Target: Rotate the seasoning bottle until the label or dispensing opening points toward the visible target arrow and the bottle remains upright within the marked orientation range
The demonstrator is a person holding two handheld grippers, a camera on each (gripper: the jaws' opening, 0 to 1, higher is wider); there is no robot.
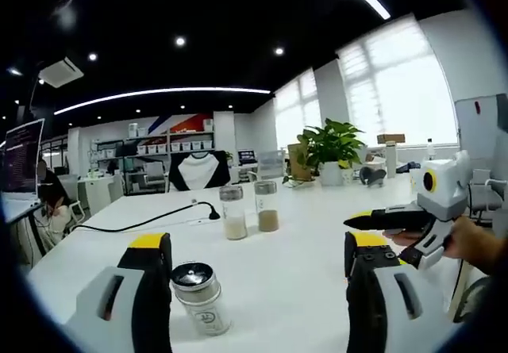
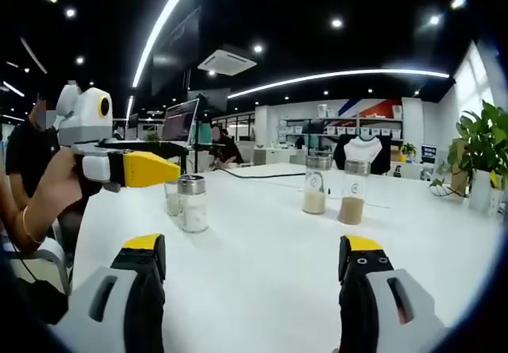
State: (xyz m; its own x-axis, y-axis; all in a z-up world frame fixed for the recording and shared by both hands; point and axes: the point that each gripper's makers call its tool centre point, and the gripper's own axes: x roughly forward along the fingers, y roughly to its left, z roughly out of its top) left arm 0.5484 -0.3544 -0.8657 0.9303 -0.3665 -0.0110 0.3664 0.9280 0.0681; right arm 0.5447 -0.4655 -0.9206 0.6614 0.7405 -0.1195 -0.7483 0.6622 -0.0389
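A short seasoning bottle (image 1: pixel 198 296) with a metal cap and a pale label stands upright on the white table (image 1: pixel 294 274), just inside the left jaw of my left gripper (image 1: pixel 258 242). That gripper is open, its jaws wide apart on either side of the bottle without touching it. In the right gripper view the same bottle (image 2: pixel 193 204) stands left of centre, and the left gripper (image 2: pixel 159 169) hovers beside it in a person's hand. My right gripper (image 2: pixel 254 246) is open and holds nothing. It reaches into the left gripper view (image 1: pixel 357 220) from the right, above the table.
Two taller glass bottles (image 1: pixel 232 212) (image 1: pixel 267 206) with powder stand mid-table, seen also as a pair (image 2: pixel 317 185) (image 2: pixel 352 190). A small glass (image 2: pixel 172 198) sits behind the short bottle. A black cable (image 1: pixel 143 224) crosses the table. A potted plant (image 1: pixel 333 151) stands far right.
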